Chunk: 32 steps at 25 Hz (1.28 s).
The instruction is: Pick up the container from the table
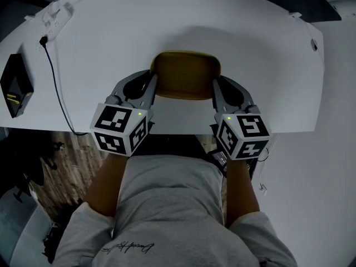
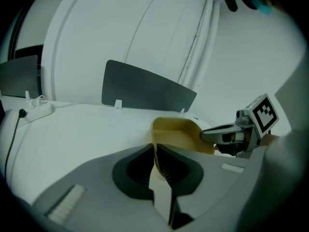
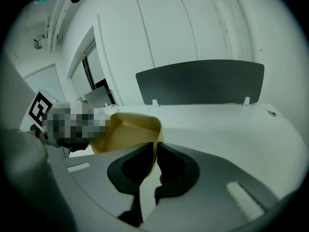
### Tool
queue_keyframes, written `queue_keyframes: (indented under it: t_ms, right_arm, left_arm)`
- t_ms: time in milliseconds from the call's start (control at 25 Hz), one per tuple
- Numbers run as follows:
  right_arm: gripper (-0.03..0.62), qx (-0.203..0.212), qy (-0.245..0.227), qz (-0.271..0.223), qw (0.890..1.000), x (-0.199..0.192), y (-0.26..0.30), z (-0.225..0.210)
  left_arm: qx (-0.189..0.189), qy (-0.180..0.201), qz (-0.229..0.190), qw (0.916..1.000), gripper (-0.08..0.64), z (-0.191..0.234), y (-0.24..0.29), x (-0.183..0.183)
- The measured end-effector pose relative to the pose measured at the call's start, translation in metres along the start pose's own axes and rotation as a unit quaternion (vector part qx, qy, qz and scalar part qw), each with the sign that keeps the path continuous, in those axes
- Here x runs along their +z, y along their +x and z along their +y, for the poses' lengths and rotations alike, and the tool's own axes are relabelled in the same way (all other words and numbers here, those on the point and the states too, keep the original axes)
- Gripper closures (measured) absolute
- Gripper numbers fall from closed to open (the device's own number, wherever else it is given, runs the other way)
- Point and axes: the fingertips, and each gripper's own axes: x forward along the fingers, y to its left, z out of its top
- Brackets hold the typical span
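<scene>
Left claw [image 1: 153, 83] and right claw [image 1: 216, 85] pinching opposite walls of yellow container [image 1: 186, 75], seemingly mid-lift off counter [image 1: 167, 26]; next, keep both level.

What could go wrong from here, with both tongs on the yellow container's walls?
Left tongs and right tongs each pinch only a thin side wall of the container; it may flex or slip out.
If one side rises faster, the container could tilt and drop onto the table.
</scene>
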Motion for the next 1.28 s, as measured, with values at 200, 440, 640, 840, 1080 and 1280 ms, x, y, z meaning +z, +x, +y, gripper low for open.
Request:
queue_keyframes:
  t_ms: [200,440,640,840,1080,1280]
  right_arm:
    - [0.551,-0.001,0.000,-0.012,1.000,0.008,-0.013,0.004]
    - [0.552,-0.003,-0.004,-0.027,1.000,0.017,-0.029,0.006]
    - [0.552,-0.006,-0.011,-0.039,0.999,0.028,-0.042,0.005]
    - [0.554,-0.003,-0.022,-0.050,0.999,0.040,-0.052,0.007]
    - [0.553,0.001,-0.028,-0.057,0.998,0.047,-0.061,0.011]
    - [0.554,0.006,-0.032,-0.060,0.998,0.052,-0.066,0.016]
  left_arm:
    - [0.002,0.005,-0.010,0.9999,0.538,-0.007,-0.011,0.009]
    - [0.001,0.009,-0.023,0.9997,0.538,-0.017,-0.022,0.020]
    - [0.001,0.007,-0.037,0.9993,0.538,-0.026,-0.031,0.031]
    - [0.003,0.007,-0.052,0.9986,0.538,-0.032,-0.040,0.042]
    - [0.008,0.010,-0.061,0.9980,0.538,-0.037,-0.050,0.048]
    - [0.015,0.007,-0.065,0.9977,0.538,-0.037,-0.057,0.052]
